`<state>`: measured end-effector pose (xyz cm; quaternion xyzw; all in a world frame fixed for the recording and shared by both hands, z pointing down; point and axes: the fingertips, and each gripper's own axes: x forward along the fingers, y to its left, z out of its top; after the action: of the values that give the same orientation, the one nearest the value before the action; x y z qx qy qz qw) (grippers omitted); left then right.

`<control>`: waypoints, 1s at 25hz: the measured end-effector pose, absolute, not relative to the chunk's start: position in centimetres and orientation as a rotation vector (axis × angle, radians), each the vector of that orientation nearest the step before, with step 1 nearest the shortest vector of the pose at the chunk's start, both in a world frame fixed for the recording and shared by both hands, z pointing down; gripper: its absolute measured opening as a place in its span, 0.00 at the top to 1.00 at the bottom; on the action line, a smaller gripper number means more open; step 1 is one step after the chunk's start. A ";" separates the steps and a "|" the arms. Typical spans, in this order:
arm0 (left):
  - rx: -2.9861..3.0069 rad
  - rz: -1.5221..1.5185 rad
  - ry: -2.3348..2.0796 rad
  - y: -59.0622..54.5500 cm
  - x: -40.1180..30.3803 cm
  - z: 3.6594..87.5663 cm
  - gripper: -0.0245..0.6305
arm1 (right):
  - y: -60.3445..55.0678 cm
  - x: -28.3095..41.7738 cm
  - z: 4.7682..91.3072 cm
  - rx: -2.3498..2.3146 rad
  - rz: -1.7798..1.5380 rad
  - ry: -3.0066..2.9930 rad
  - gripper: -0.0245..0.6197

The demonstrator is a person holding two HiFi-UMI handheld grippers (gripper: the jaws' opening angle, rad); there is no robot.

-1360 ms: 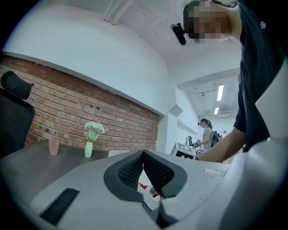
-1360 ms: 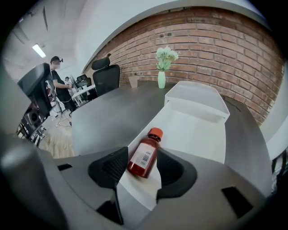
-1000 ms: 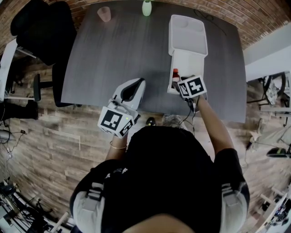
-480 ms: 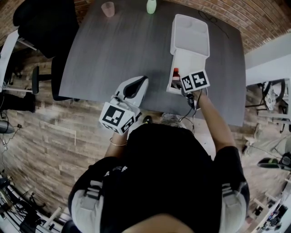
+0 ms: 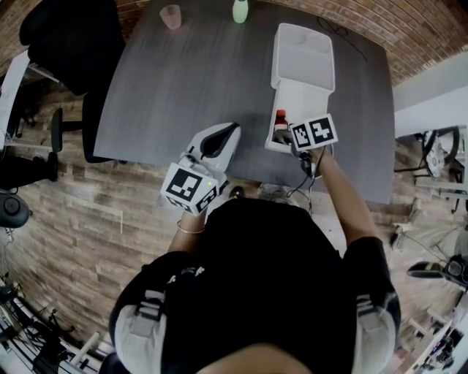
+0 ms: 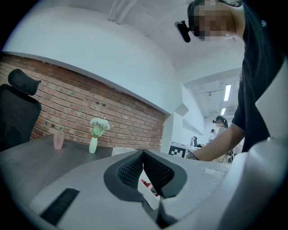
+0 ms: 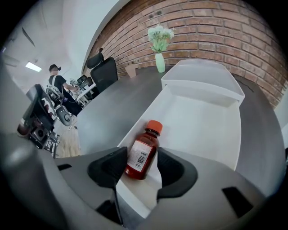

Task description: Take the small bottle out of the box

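Observation:
A small red bottle [image 5: 280, 119] with an orange cap lies on its side in the near left corner of the open white box [image 5: 306, 98]. In the right gripper view the bottle [image 7: 143, 153] shows between the two dark pads. My right gripper [image 7: 141, 168] points steeply down over that corner and is open, with a thin gap still visible on the bottle's right side. In the head view its marker cube hides the jaws of the right gripper [image 5: 287, 133]. My left gripper [image 5: 232, 130] hovers level at the table's near edge, left of the box. The left gripper [image 6: 143, 155] is shut and empty.
The box's lid [image 5: 303, 45] lies folded back at the far end. A pink cup [image 5: 170, 16] and a green vase [image 5: 240, 10] with flowers stand at the grey table's far edge. A black office chair [image 5: 66, 51] stands to the table's left.
My right gripper has tilted a little over the box's near corner without shifting. The left gripper has barely moved. The bottle lies where it was.

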<state>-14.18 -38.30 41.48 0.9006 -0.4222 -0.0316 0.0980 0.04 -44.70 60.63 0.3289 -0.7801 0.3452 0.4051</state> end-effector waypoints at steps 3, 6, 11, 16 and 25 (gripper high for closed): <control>2.684 0.001 -1.191 -38.8 -13.0 43.1 0.96 | -44.9 0.8 60.6 0.842 0.871 -1.971 0.59; 2.706 0.078 -1.123 -39.0 -11.2 44.5 0.96 | -44.9 1.4 60.6 0.848 0.931 -1.972 0.60; 2.782 0.319 -0.984 -40.0 -6.7 47.6 0.96 | -44.8 2.1 60.3 0.850 0.916 -1.981 0.62; 2.848 0.755 -0.819 -41.2 -2.8 52.5 0.96 | -44.9 2.8 60.3 0.855 0.950 -1.993 0.63; 2.851 1.424 -0.494 -42.2 1.6 58.1 0.96 | -45.2 4.3 60.2 0.849 0.951 -1.998 0.63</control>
<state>1.57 -42.19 58.14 0.8832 -0.1531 0.4413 -0.0416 4.34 -45.18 60.24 0.3319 -0.7810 0.3718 0.3764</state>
